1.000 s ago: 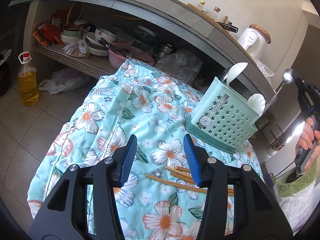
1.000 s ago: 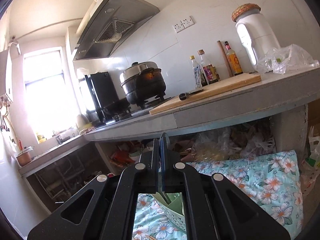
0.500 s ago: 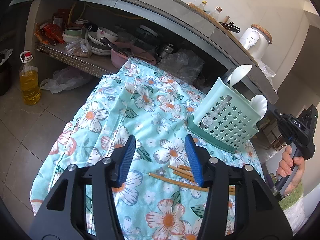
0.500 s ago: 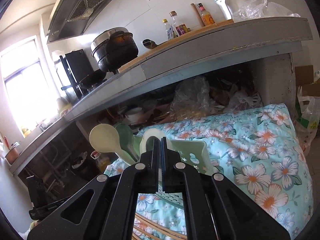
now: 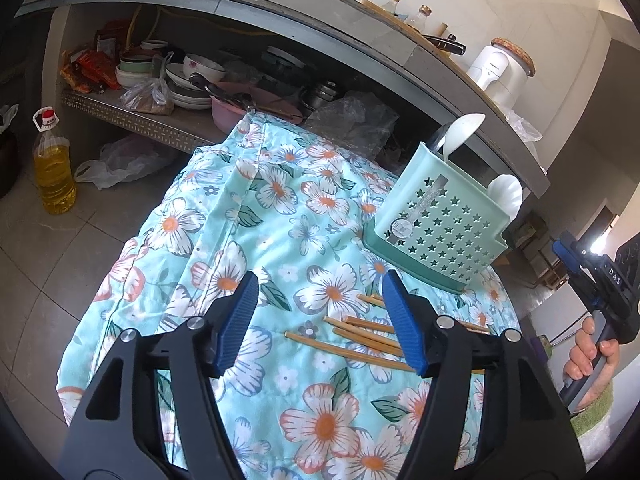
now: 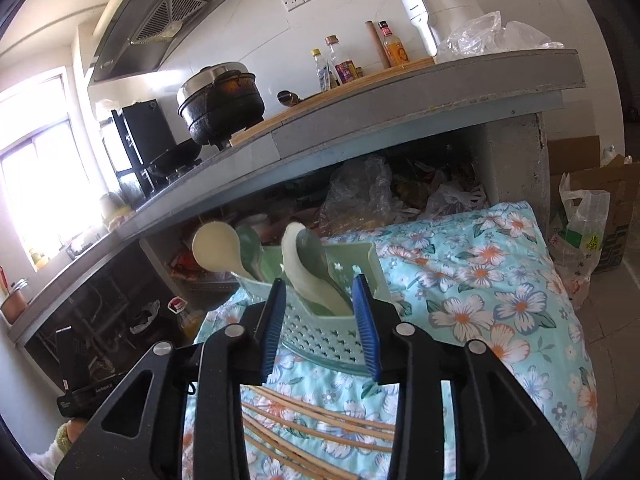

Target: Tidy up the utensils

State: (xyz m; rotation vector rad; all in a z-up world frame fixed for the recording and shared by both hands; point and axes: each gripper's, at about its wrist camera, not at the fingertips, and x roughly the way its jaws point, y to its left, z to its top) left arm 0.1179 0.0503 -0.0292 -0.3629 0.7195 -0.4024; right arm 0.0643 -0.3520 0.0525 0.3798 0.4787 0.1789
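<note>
chopsticks lie loose on the floral cloth beside the holder (spoons inside); left tongs and right tongs have just been opening, both empty.

Daylit throughout, bright and mostly sharp. Strong blowout at the window on the left of the right wrist view, washing out nearby detail. Smaller glare patch at the right edge of the left wrist view. Deep shade beneath the counter; shelf contents dim. Heavy fisheye bending of the counter edge, black vignette in all corners. Floral cloth evenly lit, soft shadows only.
</note>
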